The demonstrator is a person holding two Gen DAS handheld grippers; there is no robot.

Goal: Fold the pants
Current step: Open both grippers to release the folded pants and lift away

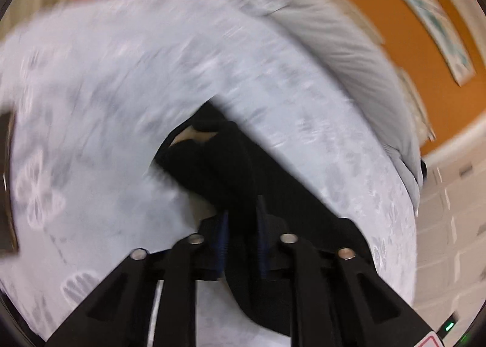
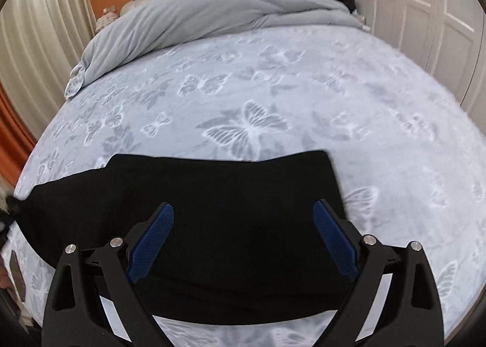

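Pants point(image 2: 212, 210) black, on butterfly-print bedspread point(image 2: 249, 97); no readable writing

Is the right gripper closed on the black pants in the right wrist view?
No: the right gripper stands wide open above the black pants, pads clear of the cloth.

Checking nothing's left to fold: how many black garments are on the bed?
1: black pants on the butterfly sheet near the bed's front edge. The grey duvet could hide more.
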